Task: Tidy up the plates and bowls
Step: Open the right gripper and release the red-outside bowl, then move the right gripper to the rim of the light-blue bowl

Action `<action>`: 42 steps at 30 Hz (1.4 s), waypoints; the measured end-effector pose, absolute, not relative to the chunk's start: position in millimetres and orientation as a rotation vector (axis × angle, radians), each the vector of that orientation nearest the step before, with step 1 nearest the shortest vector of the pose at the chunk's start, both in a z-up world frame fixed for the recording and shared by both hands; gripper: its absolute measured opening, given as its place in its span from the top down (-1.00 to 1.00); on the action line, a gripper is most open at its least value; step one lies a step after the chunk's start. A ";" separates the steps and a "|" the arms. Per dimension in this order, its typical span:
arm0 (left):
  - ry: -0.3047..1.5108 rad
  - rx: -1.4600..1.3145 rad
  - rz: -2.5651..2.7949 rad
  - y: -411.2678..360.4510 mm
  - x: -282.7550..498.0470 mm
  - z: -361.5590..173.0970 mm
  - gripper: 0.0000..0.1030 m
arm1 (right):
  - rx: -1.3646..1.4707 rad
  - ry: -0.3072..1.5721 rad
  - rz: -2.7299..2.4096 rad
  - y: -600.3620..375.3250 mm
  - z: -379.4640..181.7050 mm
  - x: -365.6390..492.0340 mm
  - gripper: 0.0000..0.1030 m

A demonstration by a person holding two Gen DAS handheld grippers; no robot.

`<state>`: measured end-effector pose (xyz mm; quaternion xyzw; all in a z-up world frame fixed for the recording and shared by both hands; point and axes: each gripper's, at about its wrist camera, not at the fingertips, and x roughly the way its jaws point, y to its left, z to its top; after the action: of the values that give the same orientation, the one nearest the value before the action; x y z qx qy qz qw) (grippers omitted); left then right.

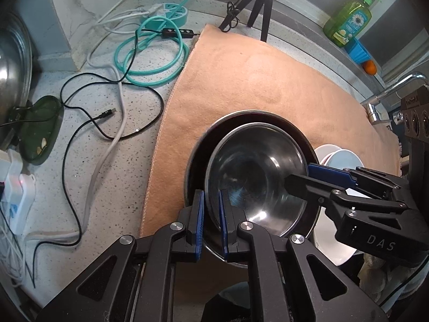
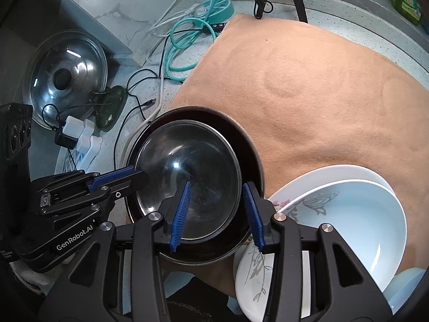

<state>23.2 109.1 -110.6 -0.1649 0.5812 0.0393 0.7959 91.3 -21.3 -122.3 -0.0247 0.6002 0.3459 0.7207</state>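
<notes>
A shiny steel bowl (image 1: 257,166) (image 2: 198,161) sits nested inside a wider dark bowl (image 1: 241,113) (image 2: 250,139) on a peach cloth (image 1: 254,67) (image 2: 321,80). My left gripper (image 1: 211,222) (image 2: 142,175) is shut on the steel bowl's near-left rim, with one blue pad inside and one outside. My right gripper (image 2: 217,185) (image 1: 299,175) stands open over the bowl's right side. The steel rim lies between its blue pads, and neither pad presses on it. Beside the bowls on the right lie white flowered plates (image 2: 308,179) (image 1: 329,150) with a pale blue bowl (image 2: 362,214) on top.
Left of the cloth, the speckled counter carries tangled cables, a teal power strip (image 1: 174,10), chargers (image 2: 80,134), a green dish (image 1: 37,128) and a steel pot lid (image 2: 64,77). A tripod (image 1: 260,2) stands at the back. A soap bottle (image 1: 348,18) and a faucet (image 1: 388,91) are at the right.
</notes>
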 end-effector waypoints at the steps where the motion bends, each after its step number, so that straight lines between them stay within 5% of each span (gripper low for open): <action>1: 1.245 -0.361 0.085 110.2 22.9 -109.5 0.82 | -0.051 1.326 0.765 -22.3 -122.1 91.7 0.18; 21: 1.140 -0.354 -0.008 86.3 25.9 -67.3 0.82 | 0.057 1.247 0.771 -59.6 -92.3 85.6 0.18; 42: 1.148 -0.299 -0.352 -35.7 56.9 -60.2 0.82 | 0.200 1.100 0.509 -216.6 -56.1 71.4 0.18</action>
<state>56.9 -35.7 -60.2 -0.1403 0.5382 -0.1652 0.8145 71.4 -216.6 -56.1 0.0940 0.5159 0.2388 0.8173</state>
